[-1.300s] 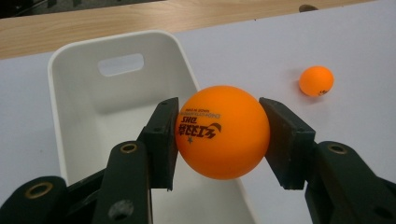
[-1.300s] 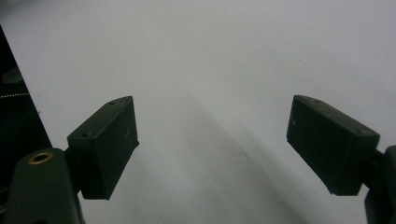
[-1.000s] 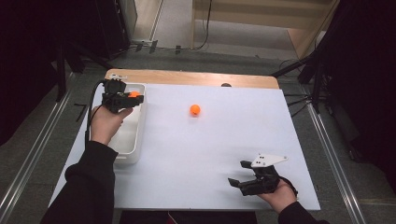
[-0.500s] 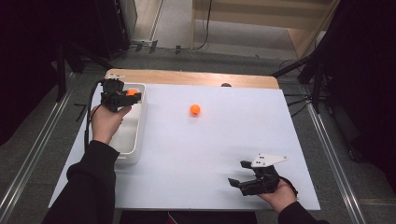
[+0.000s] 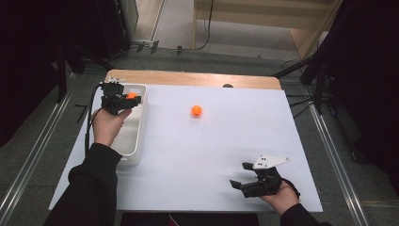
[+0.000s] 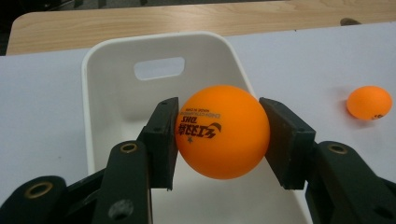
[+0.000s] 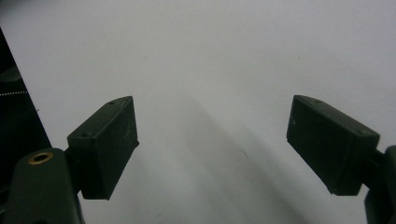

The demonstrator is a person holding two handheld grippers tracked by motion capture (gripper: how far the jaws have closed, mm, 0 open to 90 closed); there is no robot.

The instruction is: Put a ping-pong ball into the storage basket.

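Little has shifted since the earlier frames: my left hand has only crept a touch over the white bin [image 5: 134, 143], and the right has not budged. On the table [image 5: 216, 155] one orange ball [image 5: 196, 111] waits loose. My left gripper [image 6: 219, 135] is clamped on another ball [image 6: 222, 131] above the bin, not yet dropped. My right gripper [image 5: 250, 176] rests with jaws apart, empty.
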